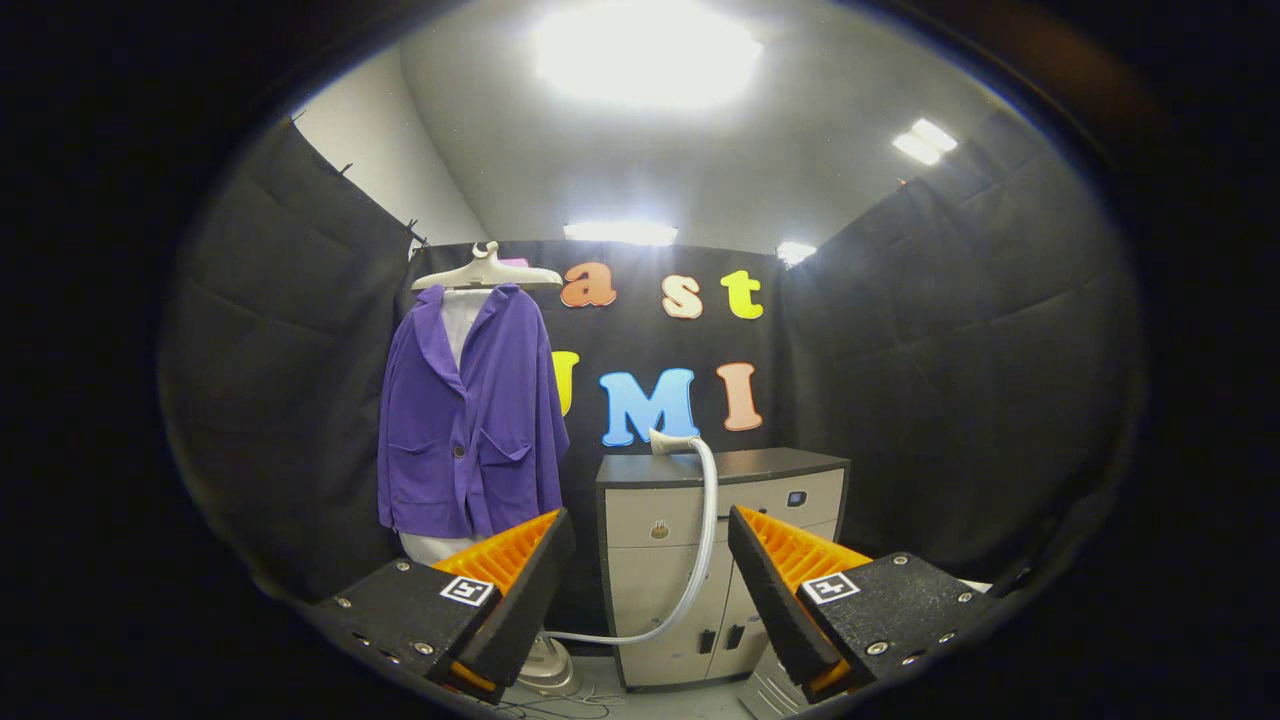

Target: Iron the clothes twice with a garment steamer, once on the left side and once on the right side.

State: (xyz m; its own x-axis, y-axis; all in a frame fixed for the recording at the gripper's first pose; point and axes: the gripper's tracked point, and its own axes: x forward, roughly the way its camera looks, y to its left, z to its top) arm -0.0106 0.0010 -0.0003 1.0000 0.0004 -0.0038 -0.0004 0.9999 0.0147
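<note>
1. While the tongs (650, 570) hang spread wide with nothing between their fingers, the task has not really begun: no steamer part is held.
2. Just beyond the fingers, a pale hose (703, 540) runs from the steamer base (548, 668) on the floor up to the steamer head (668, 441), which rests at the front left edge of the cabinet (725, 560) top.
3. Farther back and to the left of the cabinet, the purple jacket (470, 420) hangs on a pale hanger (487, 272) against the booth wall, well apart from the steamer head.
4. Risk, as I judge it: a grip on the hose and not the head could drag the head off the cabinet edge.
5. The hose could also pull taut on the way to the jacket and tip the base.
6. A loose pinch may let the head twist against the cloth, so one side gets missed.
</note>
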